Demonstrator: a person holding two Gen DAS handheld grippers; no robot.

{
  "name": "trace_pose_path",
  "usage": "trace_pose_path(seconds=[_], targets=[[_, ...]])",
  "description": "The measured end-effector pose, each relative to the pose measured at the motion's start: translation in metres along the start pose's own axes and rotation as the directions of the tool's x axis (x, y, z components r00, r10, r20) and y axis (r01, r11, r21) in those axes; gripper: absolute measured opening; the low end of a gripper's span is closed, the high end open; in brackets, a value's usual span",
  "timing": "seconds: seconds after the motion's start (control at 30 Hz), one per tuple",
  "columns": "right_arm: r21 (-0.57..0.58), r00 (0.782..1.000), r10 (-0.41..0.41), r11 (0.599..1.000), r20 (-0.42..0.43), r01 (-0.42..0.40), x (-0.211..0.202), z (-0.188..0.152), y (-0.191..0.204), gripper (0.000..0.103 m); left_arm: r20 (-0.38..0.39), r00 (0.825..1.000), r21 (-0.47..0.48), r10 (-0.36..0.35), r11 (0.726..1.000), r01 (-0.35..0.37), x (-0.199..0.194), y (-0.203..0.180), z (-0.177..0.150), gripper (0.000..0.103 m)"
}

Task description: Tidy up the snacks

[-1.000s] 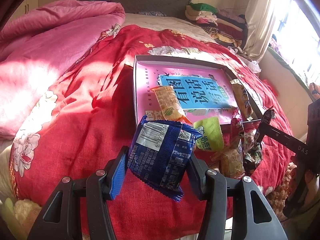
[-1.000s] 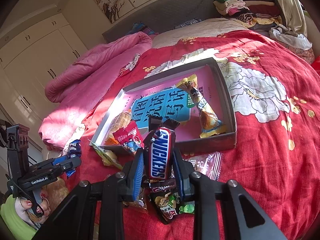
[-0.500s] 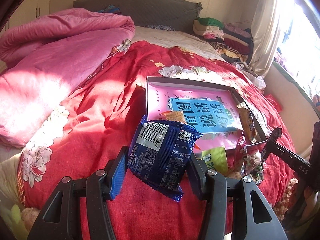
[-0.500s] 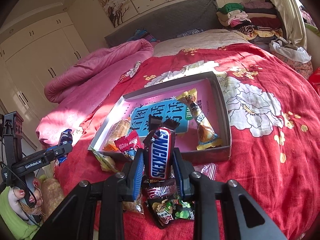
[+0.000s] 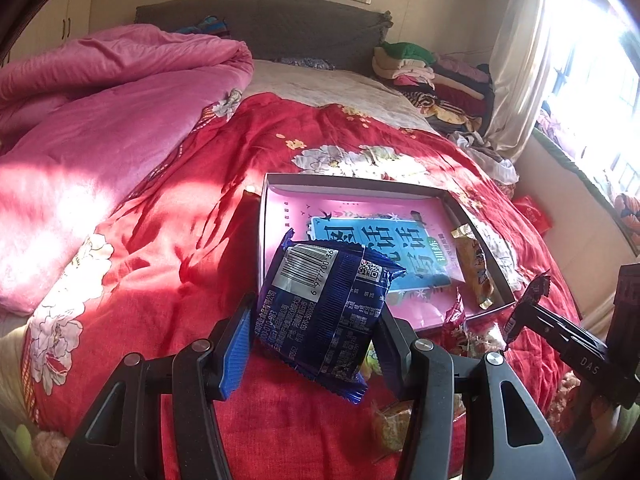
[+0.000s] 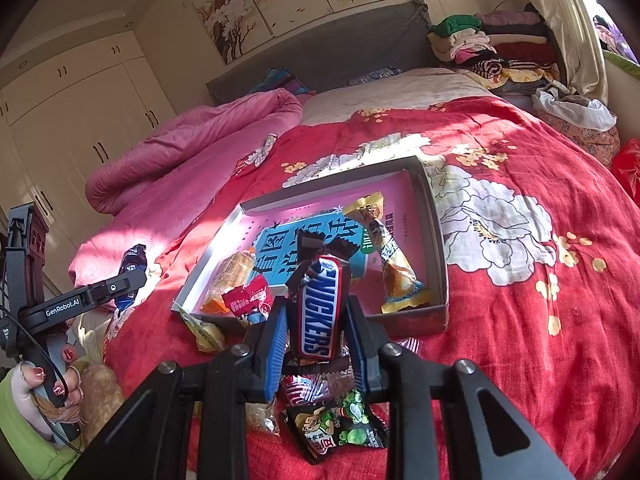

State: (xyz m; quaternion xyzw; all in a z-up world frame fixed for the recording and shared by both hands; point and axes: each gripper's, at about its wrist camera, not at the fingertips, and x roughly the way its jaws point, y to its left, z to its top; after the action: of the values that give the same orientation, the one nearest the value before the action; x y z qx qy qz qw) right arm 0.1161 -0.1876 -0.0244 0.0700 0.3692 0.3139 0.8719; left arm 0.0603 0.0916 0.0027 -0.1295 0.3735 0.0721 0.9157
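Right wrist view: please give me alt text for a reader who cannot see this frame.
The right gripper is shut on a Snickers bar, held upright above loose snack packets at the edge of a red floral bedspread. Behind it, a shallow box holds three wrapped snacks. At far left, the left gripper holds a blue packet.

A dark blue snack packet (image 5: 324, 312) with a white barcode panel hangs tilted above the red bedspread, just in front of the shallow grey box (image 6: 436, 240), while a Snickers bar (image 6: 320, 312) stands upright, its twisted brown end uppermost, before the box's near wall. Inside the box, on its pink and blue printed floor, lie a long golden-wrapped pastry (image 6: 390, 264) along the right side, a bread-like snack in clear wrap (image 6: 232, 276) at the near left, and a small red packet (image 6: 250, 300) beside it. Loose on the bedspread before the box lie a black packet with green cartoon figures (image 6: 336, 428), a yellow-green packet (image 6: 206, 332) and a clear-wrapped brown snack (image 5: 394, 424).
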Motion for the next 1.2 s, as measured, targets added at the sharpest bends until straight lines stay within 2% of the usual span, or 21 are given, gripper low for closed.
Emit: trace_pose_path(seconds=[0.5,0.63,0.87,1.07,1.2], targets=[[0.003,0.999,-0.037,0.999,0.039,0.037,-0.007,0.007,-0.007,0.029,-0.014,0.998,0.000,-0.062,0.998,0.062,0.019,-0.016,0.016,0.056],[0.012,0.998,-0.044,0.999,0.043,0.044,-0.006,0.008,-0.011,0.029,-0.006,0.998,-0.004,-0.058,0.998,0.058,0.025,-0.015,0.020,0.056],[0.016,0.997,-0.053,0.999,0.049,0.052,-0.006,0.009,-0.013,0.029,-0.014,0.999,-0.074,-0.033,0.997,0.032,0.044,0.007,0.026,0.056],[0.019,0.997,-0.056,0.998,0.045,0.055,-0.004,0.009,-0.015,0.029,-0.043,0.996,-0.158,-0.081,0.985,0.073,0.063,0.024,0.020,0.056],[0.016,0.998,-0.057,0.998,0.038,0.057,-0.001,0.009,-0.015,0.029,-0.055,0.995,-0.171,-0.081,0.983,0.071,0.070,0.026,0.017,0.056]])
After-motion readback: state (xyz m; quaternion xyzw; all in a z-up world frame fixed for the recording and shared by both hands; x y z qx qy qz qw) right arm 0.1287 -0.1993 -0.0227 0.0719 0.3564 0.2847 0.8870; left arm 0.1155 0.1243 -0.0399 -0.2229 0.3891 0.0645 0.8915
